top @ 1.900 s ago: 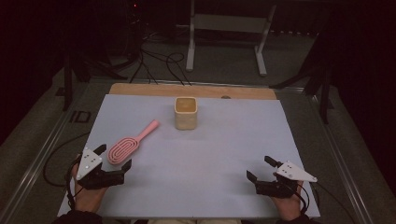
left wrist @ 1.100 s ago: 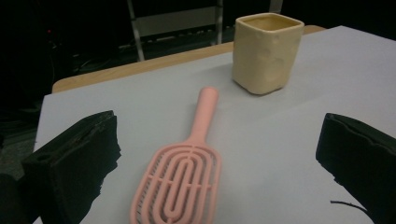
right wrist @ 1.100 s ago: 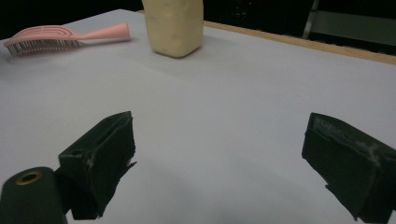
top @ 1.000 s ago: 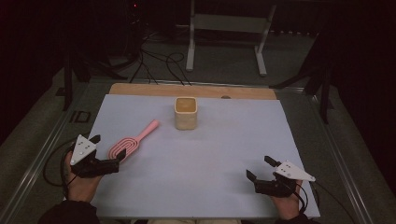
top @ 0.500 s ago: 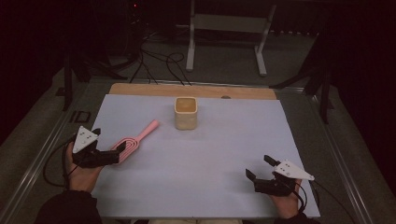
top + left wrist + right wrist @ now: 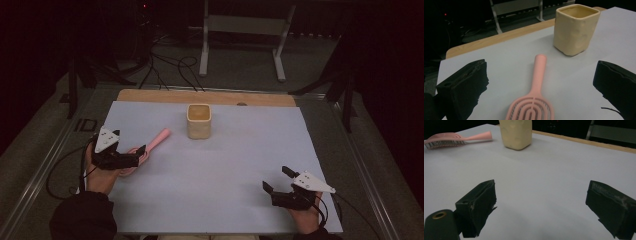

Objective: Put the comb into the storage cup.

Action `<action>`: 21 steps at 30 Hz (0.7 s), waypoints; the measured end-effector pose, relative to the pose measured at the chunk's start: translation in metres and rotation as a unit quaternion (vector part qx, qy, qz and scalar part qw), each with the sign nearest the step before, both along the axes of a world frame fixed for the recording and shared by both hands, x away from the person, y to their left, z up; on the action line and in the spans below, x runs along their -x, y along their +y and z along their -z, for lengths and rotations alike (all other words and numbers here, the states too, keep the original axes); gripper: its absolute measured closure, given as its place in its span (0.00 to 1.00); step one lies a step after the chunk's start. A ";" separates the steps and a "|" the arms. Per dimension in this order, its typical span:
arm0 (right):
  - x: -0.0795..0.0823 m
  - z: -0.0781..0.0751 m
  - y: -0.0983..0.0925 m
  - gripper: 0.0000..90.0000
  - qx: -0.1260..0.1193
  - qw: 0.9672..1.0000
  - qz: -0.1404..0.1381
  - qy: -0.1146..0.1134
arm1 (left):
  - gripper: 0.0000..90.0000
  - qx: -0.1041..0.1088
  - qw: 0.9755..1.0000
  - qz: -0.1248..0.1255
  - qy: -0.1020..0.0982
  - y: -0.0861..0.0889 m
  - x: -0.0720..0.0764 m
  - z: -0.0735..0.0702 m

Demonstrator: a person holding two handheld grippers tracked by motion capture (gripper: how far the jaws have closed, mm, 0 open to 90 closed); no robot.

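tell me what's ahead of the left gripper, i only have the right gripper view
Observer: The left gripper is open, jaws either side of the pink hairbrush's head.
Operator: is it touching the brush
Observer: In the left gripper view the brush head lies flat on the table between the jaws, with gaps on both sides.
Operator: where does the handle point
Observer: Away from the left gripper, toward the cream square cup, stopping short of it.
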State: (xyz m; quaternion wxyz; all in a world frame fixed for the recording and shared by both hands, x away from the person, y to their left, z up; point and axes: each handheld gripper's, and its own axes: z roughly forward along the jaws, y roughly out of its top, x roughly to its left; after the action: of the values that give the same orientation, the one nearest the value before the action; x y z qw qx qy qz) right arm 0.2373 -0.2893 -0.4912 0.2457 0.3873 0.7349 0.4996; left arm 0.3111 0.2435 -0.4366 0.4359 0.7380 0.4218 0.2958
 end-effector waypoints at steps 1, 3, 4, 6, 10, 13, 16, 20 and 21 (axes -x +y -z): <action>0.000 0.000 0.000 0.10 -0.001 1.000 0.001 0.000 | 0.00 -0.003 1.000 -0.001 0.000 -0.001 -0.001 0.000; 0.000 0.000 0.000 0.10 -0.002 1.000 0.003 0.001 | 0.00 -0.005 1.000 -0.002 0.002 -0.002 -0.005 0.001; 0.000 0.000 0.000 0.10 -0.002 1.000 0.003 0.001 | 0.00 -0.008 1.000 -0.002 0.005 -0.002 -0.007 0.002; 0.000 0.000 -0.001 0.10 -0.001 1.000 0.003 0.000 | 0.00 -0.011 1.000 -0.002 0.006 -0.002 -0.008 0.003; 0.000 0.000 -0.001 0.10 -0.003 1.000 0.004 0.001 | 0.00 -0.011 1.000 -0.004 0.012 -0.003 -0.015 0.007; -0.001 0.000 -0.001 0.10 -0.003 1.000 0.005 0.001 | 0.00 -0.014 1.000 -0.004 0.016 -0.005 -0.021 0.009; -0.001 0.000 -0.001 0.10 -0.003 1.000 0.005 0.000 | 0.01 -0.019 1.000 -0.002 0.018 -0.007 -0.025 0.008; 0.000 0.000 -0.001 0.10 -0.003 1.000 0.006 -0.001 | 0.01 -0.027 0.999 -0.002 0.020 -0.009 -0.030 0.008; -0.001 0.000 -0.001 0.10 -0.004 1.000 0.006 -0.002 | 0.01 -0.027 0.999 -0.002 0.021 -0.009 -0.031 0.009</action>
State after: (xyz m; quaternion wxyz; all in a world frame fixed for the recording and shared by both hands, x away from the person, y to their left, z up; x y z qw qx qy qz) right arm 0.2378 -0.2908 -0.4908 0.2487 0.3918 0.7301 0.5016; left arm 0.3418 0.2345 -0.4452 0.4058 0.7547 0.4246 0.2925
